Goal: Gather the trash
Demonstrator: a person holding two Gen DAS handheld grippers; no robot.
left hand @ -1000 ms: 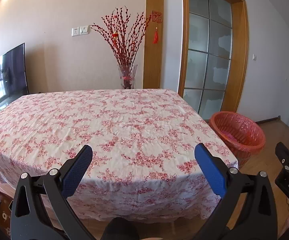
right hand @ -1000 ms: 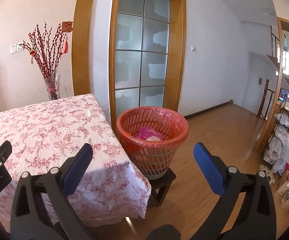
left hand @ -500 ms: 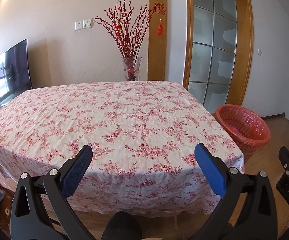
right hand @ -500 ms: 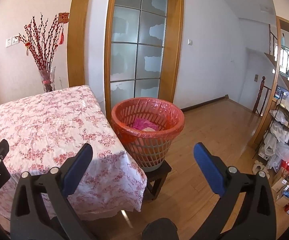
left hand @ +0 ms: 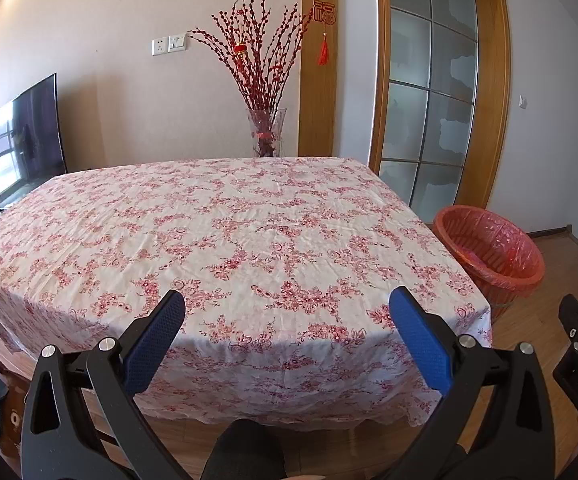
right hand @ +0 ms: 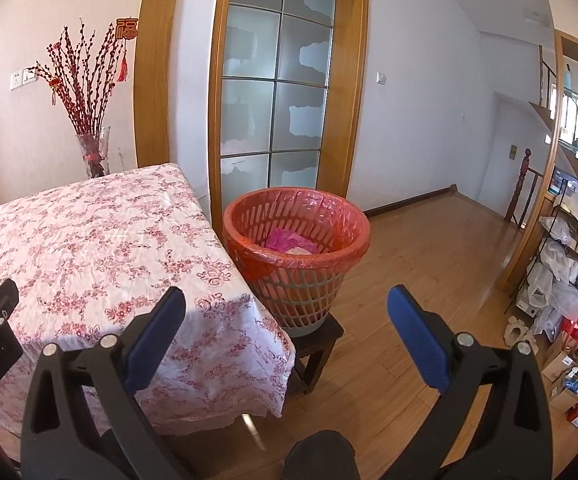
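A red mesh waste basket (right hand: 297,248) lined with a red bag stands on a low dark stool (right hand: 317,344) beside the table's right edge; the basket (left hand: 493,252) also shows in the left wrist view. Pink and pale trash (right hand: 289,242) lies inside it. My right gripper (right hand: 287,304) is open and empty, held back from the basket above the floor. Facing the table with the floral cloth (left hand: 225,240), my left gripper (left hand: 287,308) hangs open and empty at the near edge. No loose trash shows on the cloth.
A glass vase of red branches (left hand: 267,132) stands behind the table's far edge. A television (left hand: 21,140) is at the left wall. A glazed door (right hand: 277,96) is behind the basket. Cluttered shelves (right hand: 569,264) line the right side; wooden floor (right hand: 429,272) lies between.
Both grippers have pulled back and risen slightly, so the table and basket sit lower and farther in view. The jaws stay equally wide apart.
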